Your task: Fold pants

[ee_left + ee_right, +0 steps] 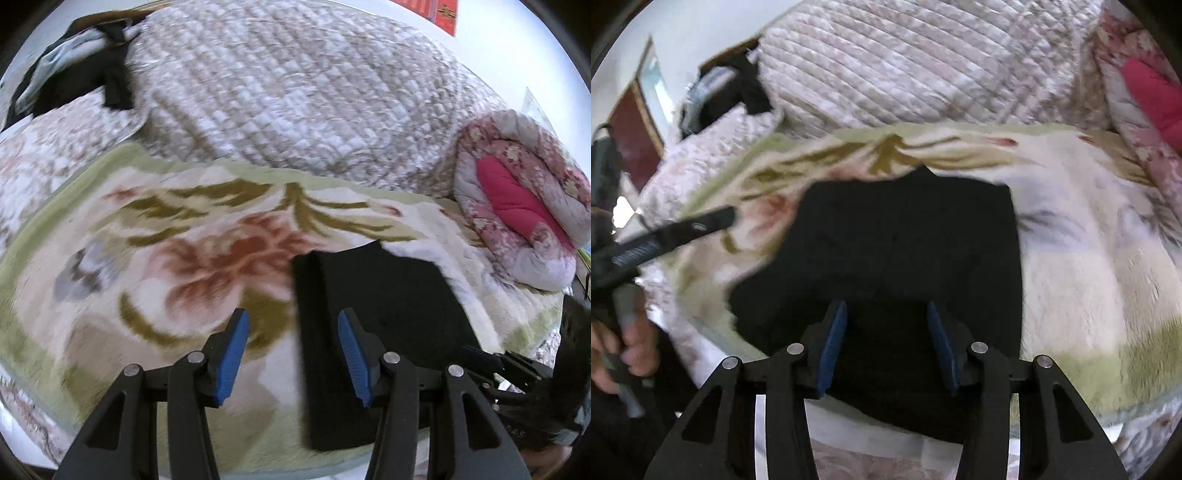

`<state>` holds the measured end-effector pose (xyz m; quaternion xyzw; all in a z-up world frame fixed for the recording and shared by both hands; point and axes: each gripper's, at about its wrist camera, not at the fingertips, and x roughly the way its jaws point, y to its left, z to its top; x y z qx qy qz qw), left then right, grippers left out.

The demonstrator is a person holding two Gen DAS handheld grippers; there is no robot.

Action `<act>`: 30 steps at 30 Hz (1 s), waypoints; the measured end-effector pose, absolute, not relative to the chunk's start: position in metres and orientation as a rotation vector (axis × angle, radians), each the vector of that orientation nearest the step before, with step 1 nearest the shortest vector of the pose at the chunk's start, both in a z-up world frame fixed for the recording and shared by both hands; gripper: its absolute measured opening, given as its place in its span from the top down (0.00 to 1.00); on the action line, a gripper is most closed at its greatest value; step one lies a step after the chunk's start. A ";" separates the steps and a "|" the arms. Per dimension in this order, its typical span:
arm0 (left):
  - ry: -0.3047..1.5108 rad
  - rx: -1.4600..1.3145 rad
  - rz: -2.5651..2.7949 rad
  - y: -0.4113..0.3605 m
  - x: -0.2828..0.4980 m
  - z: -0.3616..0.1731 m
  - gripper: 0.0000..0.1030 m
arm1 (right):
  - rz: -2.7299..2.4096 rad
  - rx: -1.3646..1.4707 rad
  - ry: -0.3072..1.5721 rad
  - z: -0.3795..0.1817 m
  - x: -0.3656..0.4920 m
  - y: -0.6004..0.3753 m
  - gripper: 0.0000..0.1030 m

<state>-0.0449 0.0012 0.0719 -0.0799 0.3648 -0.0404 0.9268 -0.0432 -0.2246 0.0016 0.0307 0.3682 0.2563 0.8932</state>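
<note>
Evidently finished, the black pants (905, 258) lie folded square on the floral blanket (166, 258) (at twelve o'clock of the right gripper (886, 343)), so both it and the left gripper (293, 354) stand part-open, empty.

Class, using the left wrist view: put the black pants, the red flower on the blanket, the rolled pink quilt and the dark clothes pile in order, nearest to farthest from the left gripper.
From the left gripper:
1. Black pants, under its right finger.
2. Red flower, just ahead, centre.
3. Rolled pink quilt, far right.
4. Dark clothes pile, top left corner.
</note>
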 end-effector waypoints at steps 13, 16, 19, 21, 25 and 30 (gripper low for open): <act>0.827 -0.085 -0.211 -0.058 0.040 0.047 0.49 | 0.419 0.031 0.835 0.002 0.062 -0.253 0.73; 0.855 -0.089 -0.198 -0.049 0.042 0.025 0.46 | 0.406 0.022 0.852 -0.013 0.074 -0.253 0.76; 0.837 -0.139 -0.213 -0.042 0.039 0.022 0.45 | 0.404 0.049 0.829 -0.015 0.075 -0.257 0.76; 0.830 -0.110 -0.206 -0.046 0.037 0.022 0.45 | 0.398 0.024 0.813 -0.014 0.071 -0.254 0.76; 0.828 -0.116 -0.196 -0.045 0.036 0.027 0.45 | 0.371 0.012 0.807 -0.006 0.061 -0.256 0.74; 0.811 -0.074 -0.166 -0.046 0.016 0.044 0.45 | 0.383 -0.002 0.779 0.007 0.030 -0.257 0.68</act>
